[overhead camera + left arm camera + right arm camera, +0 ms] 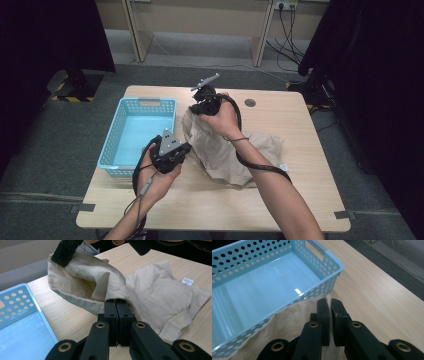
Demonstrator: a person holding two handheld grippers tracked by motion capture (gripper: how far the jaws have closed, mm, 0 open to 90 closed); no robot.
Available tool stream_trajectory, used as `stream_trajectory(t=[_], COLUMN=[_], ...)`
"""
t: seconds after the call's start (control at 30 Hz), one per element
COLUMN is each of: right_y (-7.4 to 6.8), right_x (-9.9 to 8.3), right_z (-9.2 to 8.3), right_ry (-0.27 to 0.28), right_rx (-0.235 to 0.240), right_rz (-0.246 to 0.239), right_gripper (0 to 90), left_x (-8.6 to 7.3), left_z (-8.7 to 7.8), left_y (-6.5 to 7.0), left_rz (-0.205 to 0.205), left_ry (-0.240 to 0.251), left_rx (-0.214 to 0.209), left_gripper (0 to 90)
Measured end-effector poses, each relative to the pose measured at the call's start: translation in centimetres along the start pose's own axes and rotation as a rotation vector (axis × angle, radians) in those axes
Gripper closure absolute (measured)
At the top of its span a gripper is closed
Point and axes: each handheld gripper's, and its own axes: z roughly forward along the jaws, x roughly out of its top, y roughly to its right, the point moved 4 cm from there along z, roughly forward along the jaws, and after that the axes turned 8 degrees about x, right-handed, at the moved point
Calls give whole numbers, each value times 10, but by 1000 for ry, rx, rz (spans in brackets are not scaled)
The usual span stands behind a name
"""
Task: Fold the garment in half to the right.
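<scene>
Pale wood table under me: my left claw pinches the beige garment by its near fold, my right claw clamps a raised edge beside the blue basket. I'd lift evenly, keeping both corners level.

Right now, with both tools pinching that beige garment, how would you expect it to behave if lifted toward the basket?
The beige garment is probably floppy: it sags and folds between the left tool and right tool. It looks light, thin cloth creasing easily. Its trailing part, lying on the table, would likely drag and hang.
</scene>
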Motion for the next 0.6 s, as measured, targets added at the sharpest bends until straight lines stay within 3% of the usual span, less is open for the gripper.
stream_trajectory(t=[0.6], right_y=[-2], right_x=[8], right_z=[-5], right_ry=[21], right_rx=[1], right_rz=[-12], right_gripper=[869], left_x=[6], left_z=[-7], left_y=[-6], left_rz=[3], left_ry=[19], left_rx=[16], left_gripper=[884])
